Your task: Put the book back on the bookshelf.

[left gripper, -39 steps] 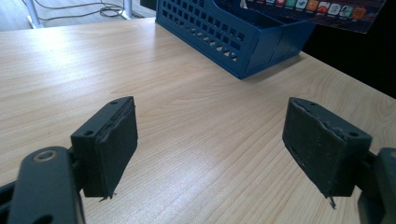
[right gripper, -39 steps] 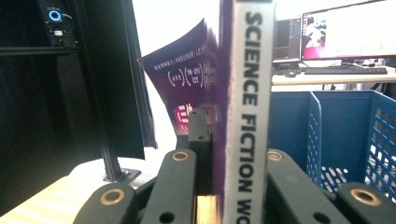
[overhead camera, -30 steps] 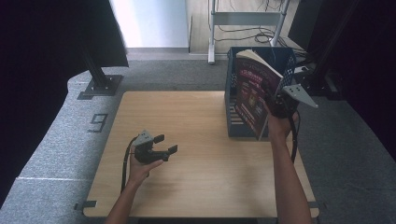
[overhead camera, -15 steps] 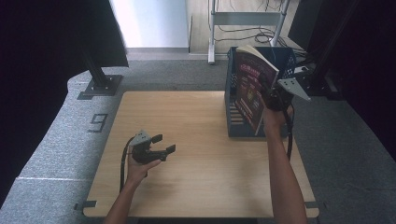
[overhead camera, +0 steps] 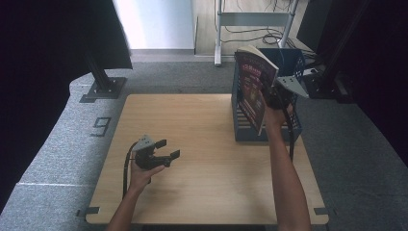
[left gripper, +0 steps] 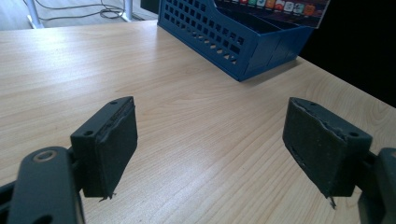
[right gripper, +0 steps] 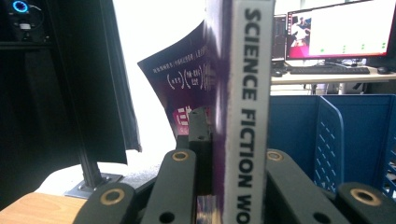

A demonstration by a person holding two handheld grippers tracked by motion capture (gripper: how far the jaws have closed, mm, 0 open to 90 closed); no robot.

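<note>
Keeping the right gripper [overhead camera: 275,98] clamped on the book [overhead camera: 255,86], lower it upright into the blue rack [overhead camera: 293,126] at upper right; left gripper [overhead camera: 163,150] rests open.

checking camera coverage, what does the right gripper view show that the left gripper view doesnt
Right gripper view: the book clamped spine-out between the right claw pads, its spine reading SCIENCE FICTION, its front cover bowing away, plus a lit monitor on a desk behind.

Left gripper view: the left claw with its pads wide apart and nothing between them, over the bare wooden table.

Both: the blue perforated rack, seen from inside in the right gripper view and from outside, standing on the table, in the left gripper view.
</note>
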